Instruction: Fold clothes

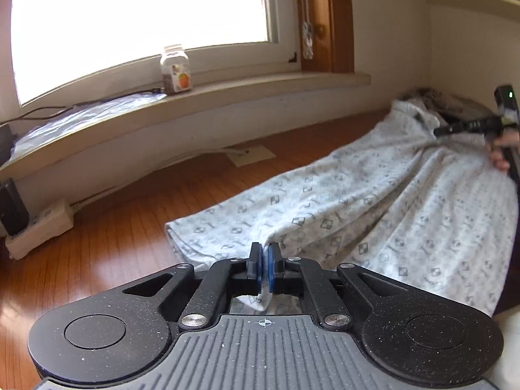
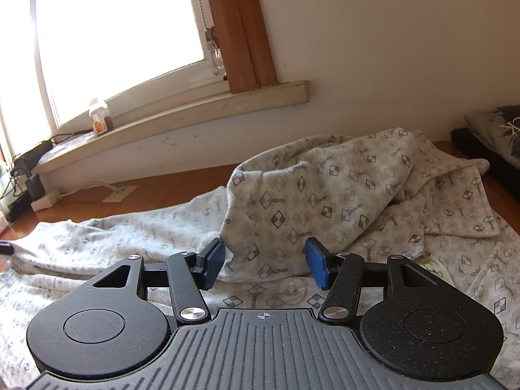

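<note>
Currently the left hand-held gripper (image 1: pixel 264 261) is clamped on the pajama garment (image 1: pixel 373 208), whose long axis runs away toward the right hand-held gripper (image 2: pixel 265 261) across the wooden floor (image 1: pixel 130 214). That gripper stands half open, empty, a folded flap between its jaws. Print reads "GOOD".

A bright window (image 1: pixel 139 9) fills ten to twelve o'clock, its pale sill (image 1: pixel 201 97) carrying a small jar (image 1: pixel 175 69) (label unreadable). Brown wood trim (image 1: pixel 328 19) stands at one o'clock beside a cream wall (image 2: pixel 390 39). Glossy wooden floor (image 1: pixel 107 227) spreads toward eight o'clock, with a white power strip (image 1: pixel 40 230) by the baseboard.
</note>
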Motion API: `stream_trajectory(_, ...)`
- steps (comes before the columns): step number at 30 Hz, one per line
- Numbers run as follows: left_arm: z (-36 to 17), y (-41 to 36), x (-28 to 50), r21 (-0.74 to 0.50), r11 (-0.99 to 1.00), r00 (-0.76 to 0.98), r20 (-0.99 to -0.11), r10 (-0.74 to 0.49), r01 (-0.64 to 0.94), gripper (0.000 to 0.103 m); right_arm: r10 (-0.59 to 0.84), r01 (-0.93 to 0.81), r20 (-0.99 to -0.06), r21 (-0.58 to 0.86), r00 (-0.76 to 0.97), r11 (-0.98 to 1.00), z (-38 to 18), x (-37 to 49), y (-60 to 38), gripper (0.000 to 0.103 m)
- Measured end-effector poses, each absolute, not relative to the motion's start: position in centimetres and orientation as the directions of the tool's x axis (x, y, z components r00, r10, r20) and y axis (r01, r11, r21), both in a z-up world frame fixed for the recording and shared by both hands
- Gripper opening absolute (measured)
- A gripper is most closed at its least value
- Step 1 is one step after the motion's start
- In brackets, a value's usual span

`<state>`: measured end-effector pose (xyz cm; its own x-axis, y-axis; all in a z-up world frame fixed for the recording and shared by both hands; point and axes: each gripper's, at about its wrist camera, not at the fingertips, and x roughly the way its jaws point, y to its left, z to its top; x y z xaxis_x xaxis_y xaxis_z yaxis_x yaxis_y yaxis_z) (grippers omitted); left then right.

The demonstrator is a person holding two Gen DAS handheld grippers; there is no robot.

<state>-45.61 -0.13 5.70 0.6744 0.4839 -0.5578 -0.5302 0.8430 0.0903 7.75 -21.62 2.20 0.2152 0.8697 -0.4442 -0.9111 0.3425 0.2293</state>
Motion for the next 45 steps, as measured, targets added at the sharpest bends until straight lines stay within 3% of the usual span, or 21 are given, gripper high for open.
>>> stream_trajectory(3, 5.7, -0.2, -46.6, 0.071, 0.840, 0.669, -0.570, 0.477, -0.538, 0.005, 0.870, -0.911, -0.443, 0.230, 0.214, 0.342, 2.2, 7.8, -21.6, 0.055)
stream_trajectory(6, 5.5, 0.2, -47.1, 0.059, 0.826, 0.652, -0.583, 0.484, -0.561, 0.024, 0.871, -0.911, -0.444, 0.233, 0.211, 0.340, 2.2, 8.0, -21.6, 0.055)
stream_trajectory(8, 5.8, 0.6, -47.3, 0.054, 0.810, 0.644, -0.575, 0.504, -0.585, 0.044, 0.871, -0.912, -0.444, 0.234, 0.209, 0.338, 2.2, 8.1, -21.6, 0.055)
stream_trajectory(12, 6.9, 1.5, -46.8, 0.017, 0.785, 0.653, -0.545, 0.526, -0.619, 0.055, 0.872, -0.912, -0.444, 0.234, 0.206, 0.335, 2.2, 8.2, -21.6, 0.056)
stream_trajectory(14, 7.6, 1.7, -45.9, -0.004, 0.783, 0.668, -0.524, 0.528, -0.622, 0.067, 0.873, -0.913, -0.443, 0.235, 0.205, 0.334, 2.3, 8.2, -21.6, 0.057)
stream_trajectory(16, 8.2, 1.6, -44.4, -0.006, 0.791, 0.684, -0.507, 0.525, -0.612, 0.071, 0.876, -0.913, -0.437, 0.237, 0.205, 0.332, 2.3, 8.2, -21.7, 0.063)
stream_trajectory(19, 8.3, 1.5, -41.0, 0.003, 0.810, 0.700, -0.501, 0.509, -0.586, 0.078, 0.870, -0.912, -0.445, 0.231, 0.210, 0.338, 2.4, 8.1, -21.6, 0.063)
stream_trajectory(25, 6.1, 1.7, -34.0, -0.055, 0.843, 0.711, -0.568, 0.415, -0.536, 0.079, 0.846, -0.910, -0.490, 0.217, 0.211, 0.353, 2.3, 8.2, -21.0, 0.063)
stream_trajectory(31, 2.7, 1.1, -30.8, 0.015, 0.861, 0.665, -0.629, 0.403, -0.508, 0.078, 0.795, -0.920, -0.557, 0.127, 0.242, 0.370, 2.1, 7.3, -19.5, 0.064)
stream_trajectory(35, 2.5, 1.6, -31.1, 0.015, 0.859, 0.661, -0.632, 0.405, -0.512, 0.077, 0.752, -0.924, -0.576, -0.017, 0.321, 0.381, 2.0, 5.6, -18.3, 0.065)
stream_trajectory(45, 2.8, 4.9, -31.0, 0.036, 0.831, 0.632, -0.631, 0.450, -0.555, 0.077, 0.746, -0.925, -0.593, 0.005, 0.303, 0.380, 1.9, 6.6, -15.9, 0.068)
